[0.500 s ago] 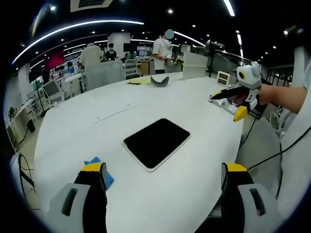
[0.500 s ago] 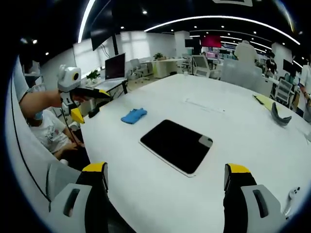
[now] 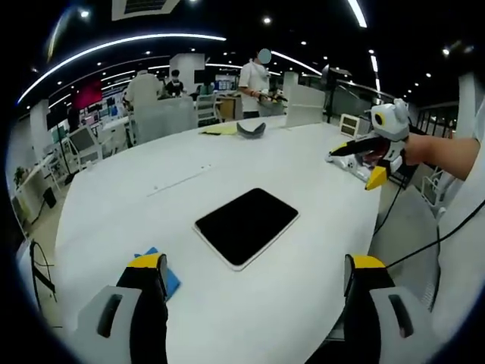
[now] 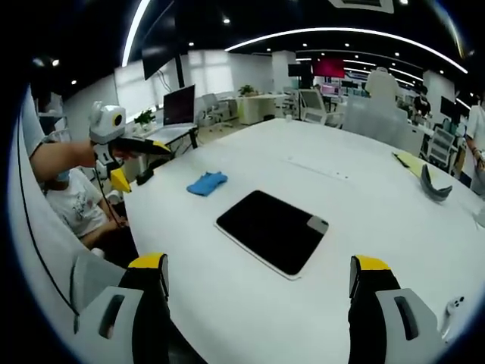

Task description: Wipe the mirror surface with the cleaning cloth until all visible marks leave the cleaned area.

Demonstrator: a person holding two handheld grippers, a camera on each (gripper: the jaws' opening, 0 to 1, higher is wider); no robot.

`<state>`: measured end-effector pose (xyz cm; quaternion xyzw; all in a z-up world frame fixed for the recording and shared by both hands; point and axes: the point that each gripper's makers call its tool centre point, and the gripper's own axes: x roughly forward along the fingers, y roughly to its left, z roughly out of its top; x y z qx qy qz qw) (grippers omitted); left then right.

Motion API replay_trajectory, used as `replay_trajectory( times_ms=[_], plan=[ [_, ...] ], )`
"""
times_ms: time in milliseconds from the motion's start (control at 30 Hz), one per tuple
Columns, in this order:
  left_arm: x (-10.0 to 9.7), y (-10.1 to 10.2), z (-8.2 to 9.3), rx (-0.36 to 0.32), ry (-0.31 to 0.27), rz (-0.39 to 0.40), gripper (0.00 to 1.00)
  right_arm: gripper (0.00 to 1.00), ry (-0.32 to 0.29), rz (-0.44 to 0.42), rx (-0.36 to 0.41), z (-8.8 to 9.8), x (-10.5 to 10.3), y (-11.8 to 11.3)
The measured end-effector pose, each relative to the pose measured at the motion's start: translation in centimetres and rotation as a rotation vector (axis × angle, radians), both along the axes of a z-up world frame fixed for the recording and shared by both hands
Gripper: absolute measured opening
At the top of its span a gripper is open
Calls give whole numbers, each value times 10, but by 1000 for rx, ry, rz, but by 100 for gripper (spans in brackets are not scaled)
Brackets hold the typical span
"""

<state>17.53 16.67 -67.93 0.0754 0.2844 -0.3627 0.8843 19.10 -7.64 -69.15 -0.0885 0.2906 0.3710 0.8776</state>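
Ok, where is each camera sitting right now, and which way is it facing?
Left gripper view: rides the left gripper, looking across the white table at the mirror; the right gripper and a forearm show at right.
Right gripper view: rides the right gripper, facing the mirror from the opposite side; the left gripper shows at left.
Both share the mirror, the blue cloth and the table.
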Motion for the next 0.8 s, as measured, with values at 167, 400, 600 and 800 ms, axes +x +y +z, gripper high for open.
replay_trajectory(
  times_ms=[167,400,600,800],
  plan=[
    [0,-2,2,-10,-3,-1,97,100,15,-10,-3,-1,-1,-2],
    [1,-2,5,-13,-12,-4,96,100,11,-11,6,2,0,-2],
    [4,-1,6,-9,-14,-6,97,100,15,-11,2,1,0,-2],
    [5,0,6,-7,-20,-6,97,100,20,-6,-2,0,-1,0]
  ],
)
